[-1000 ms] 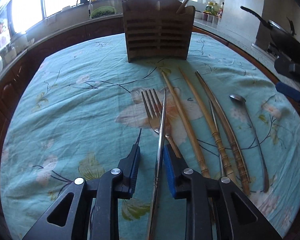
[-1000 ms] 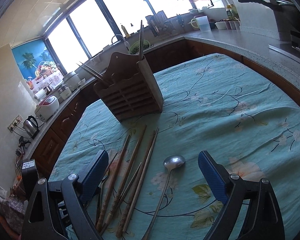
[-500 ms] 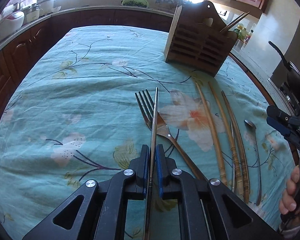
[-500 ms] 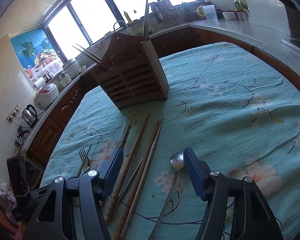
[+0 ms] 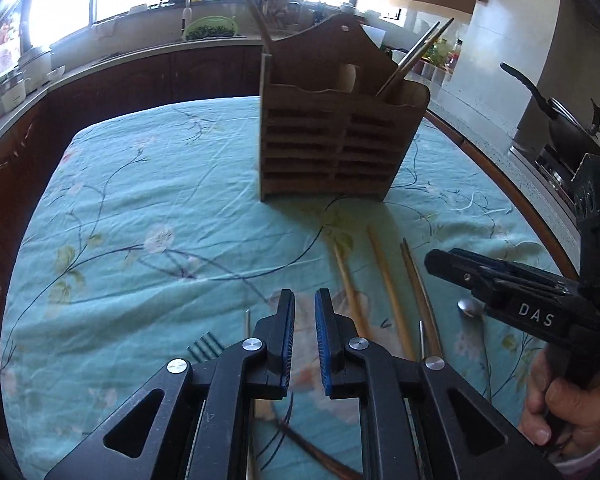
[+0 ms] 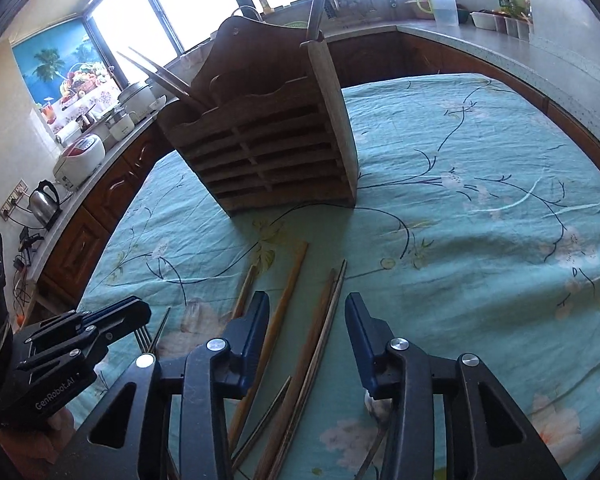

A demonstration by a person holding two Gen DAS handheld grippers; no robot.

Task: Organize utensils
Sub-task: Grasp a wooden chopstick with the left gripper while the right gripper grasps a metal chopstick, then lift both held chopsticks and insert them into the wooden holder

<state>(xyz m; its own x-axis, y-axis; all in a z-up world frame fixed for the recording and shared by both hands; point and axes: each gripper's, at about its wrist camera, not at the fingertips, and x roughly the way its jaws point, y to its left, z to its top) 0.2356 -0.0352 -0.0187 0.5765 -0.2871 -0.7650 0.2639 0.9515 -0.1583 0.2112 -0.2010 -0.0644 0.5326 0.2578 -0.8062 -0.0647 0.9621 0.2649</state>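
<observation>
A wooden utensil holder stands on the teal floral tablecloth, with chopsticks sticking out of it; it also shows in the right wrist view. Several bamboo chopsticks lie in front of it, seen too in the right wrist view. My left gripper is slightly open with nothing between its pads; a metal chopstick and fork tines lie just left of it. My right gripper is open above the chopsticks, with a spoon bowl under its right finger.
A pan sits on the stove at right. Counters with a rice cooker, a kettle and a jug ring the table. The table edge curves at the far right.
My left gripper has let go of the metal chopstick and opened slightly, and it has tilted up toward the holder. My right gripper has narrowed and moved forward over the chopsticks and spoon.
</observation>
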